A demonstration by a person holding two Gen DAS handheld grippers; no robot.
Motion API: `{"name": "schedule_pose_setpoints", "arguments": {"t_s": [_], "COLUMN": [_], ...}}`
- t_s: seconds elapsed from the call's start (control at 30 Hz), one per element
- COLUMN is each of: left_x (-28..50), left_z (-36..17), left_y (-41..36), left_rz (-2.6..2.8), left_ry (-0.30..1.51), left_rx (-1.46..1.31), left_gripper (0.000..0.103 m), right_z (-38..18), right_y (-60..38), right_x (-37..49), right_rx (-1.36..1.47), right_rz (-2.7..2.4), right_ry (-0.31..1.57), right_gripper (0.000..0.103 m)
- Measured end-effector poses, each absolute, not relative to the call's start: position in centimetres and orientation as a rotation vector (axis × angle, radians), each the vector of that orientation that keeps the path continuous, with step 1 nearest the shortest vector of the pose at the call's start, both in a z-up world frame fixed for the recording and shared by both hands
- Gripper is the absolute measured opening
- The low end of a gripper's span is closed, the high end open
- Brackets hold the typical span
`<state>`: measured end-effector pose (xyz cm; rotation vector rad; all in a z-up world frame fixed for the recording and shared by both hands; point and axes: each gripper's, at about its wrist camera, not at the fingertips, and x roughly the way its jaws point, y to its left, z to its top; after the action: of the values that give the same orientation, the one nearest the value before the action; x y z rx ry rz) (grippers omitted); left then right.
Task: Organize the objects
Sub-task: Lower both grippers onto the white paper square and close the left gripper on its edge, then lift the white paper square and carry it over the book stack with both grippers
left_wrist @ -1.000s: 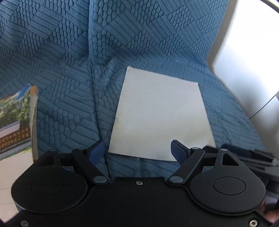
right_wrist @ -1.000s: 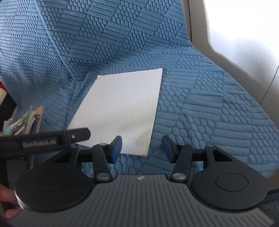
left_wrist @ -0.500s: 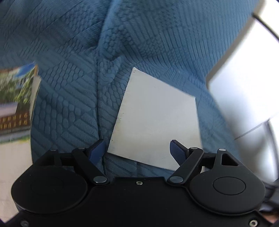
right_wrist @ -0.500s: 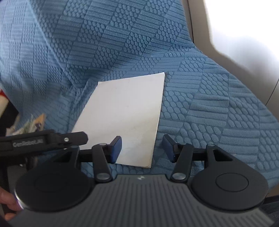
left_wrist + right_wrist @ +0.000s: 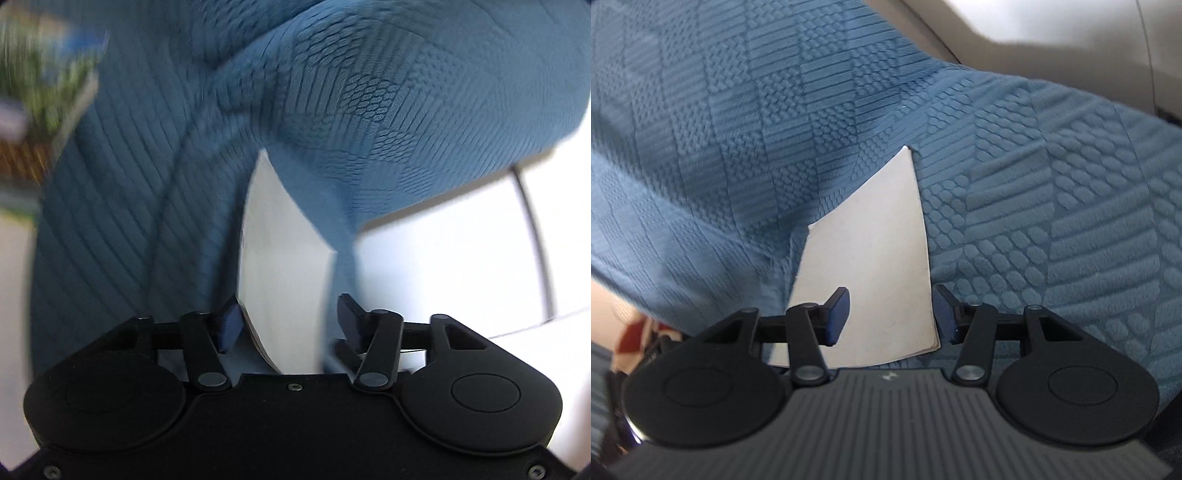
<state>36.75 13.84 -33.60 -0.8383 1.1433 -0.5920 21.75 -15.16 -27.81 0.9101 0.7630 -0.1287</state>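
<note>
Left wrist view: the white booklet [image 5: 284,266] sits in the lower middle of the frame on the blue textured cover [image 5: 369,110], its near edge between the blue pads of the left gripper [image 5: 288,319]. The jaws have just been closing, with the booklet between them; the left pad lies against its edge, the right pad stands clear, so no grip is made yet. Right wrist view: the same white booklet [image 5: 875,266] lies at lower centre on the blue textured cover [image 5: 1034,206]; its near right corner sits between the fingers of the right gripper [image 5: 892,317], which is about half open, one pad over the sheet and the other just off its right edge, apparently not pinching. Judgement: the step is taking up the booklet by its near edge. To do it well, each gripper should seat the edge deep between the pads before closing, close squarely so the thin pages do not buckle, and lift level with both hands together. A blurred colourful printed item [image 5: 40,96] shows at the upper left of the left view. No writing or brand can be read in either view.
</note>
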Motion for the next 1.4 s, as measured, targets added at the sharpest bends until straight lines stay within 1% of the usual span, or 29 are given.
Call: {"name": "schedule_pose_setpoints", "arguments": {"t_s": [0.07,0.13,0.17,0.2,0.3,0.37,0.47,0.57,0.63,0.7,0.77,0.93,1.07,1.2,1.23,1.3,1.33,1.4], "left_x": [36.8,36.7,36.7,36.7,36.5,36.2,35.8,35.0,34.5,34.0,33.6,32.6,31.8,31.0,30.7,30.3,30.2,30.1], "left_z": [-34.1,-34.1,-34.2,-34.4,-34.5,-34.3,-33.6,-32.9,-32.5,-32.1,-31.9,-31.6,-31.4,-31.2,-31.1,-31.0,-30.9,-30.8], "left_y": [13.6,12.9,12.6,12.2,11.5,11.0,10.1,9.5,9.2,9.0,8.9,9.0,9.2,9.7,9.9,10.4,10.6,10.9], "left_rz": [-0.574,-0.545,-0.534,-0.524,-0.479,-0.467,-0.476,-0.492,-0.501,-0.504,-0.503,-0.517,-0.513,-0.495,-0.492,-0.487,-0.485,-0.481], "left_ry": [1.139,1.135,1.131,1.129,1.132,1.122,1.103,1.086,1.075,1.065,1.055,1.06,1.061,1.063,1.061,1.057,1.056,1.059], "left_rx": [-0.872,-0.836,-0.827,-0.826,-0.811,-0.788,-0.741,-0.716,-0.713,-0.715,-0.731,-0.784,-0.806,-0.831,-0.838,-0.853,-0.854,-0.84], "left_gripper": [0.046,0.04,0.033,0.023,0.006,0.005,0.004,0.003,0.003,0.003,0.003,0.002,0.002,0.001,0.001,0.001,0.001,0.001], "right_z": [-28.1,-28.4,-28.6,-28.7,-29.0,-29.0,-28.2,-27.8,-28.1,-28.7,-29.1,-30.7,-31.2,-31.5,-31.4,-31.2,-31.1,-30.9], "right_y": [-15.5,-15.7,-15.9,-16.0,-16.5,-16.8,-17.6,-18.4,-18.4,-18.0,-17.4,-16.1,-16.2,-17.1,-17.3,-17.6,-17.5,-17.3], "right_x": [21.6,21.5,21.5,21.4,21.3,21.0,19.9,19.2,19.3,19.4,19.4,18.9,18.7,18.3,18.2,17.9,17.8,17.8], "right_rx": [0.95,0.983,0.997,1.01,1.055,1.062,1.069,1.135,1.208,1.29,1.337,1.431,1.449,1.46,1.456,1.438,1.428,1.425], "right_rz": [-0.127,-0.125,-0.123,-0.121,-0.127,-0.136,-0.156,-0.087,0.007,0.106,0.163,0.184,0.123,0.036,0.013,-0.002,-0.001,0.006], "right_ry": [0.754,0.746,0.743,0.74,0.75,0.749,0.696,0.635,0.627,0.636,0.657,0.725,0.704,0.675,0.661,0.653,0.657,0.661], "right_gripper": [0.052,0.052,0.052,0.051,0.052,0.055,0.055,0.057,0.063,0.076,0.084,0.084,0.084,0.083,0.08,0.067,0.063,0.045]}}
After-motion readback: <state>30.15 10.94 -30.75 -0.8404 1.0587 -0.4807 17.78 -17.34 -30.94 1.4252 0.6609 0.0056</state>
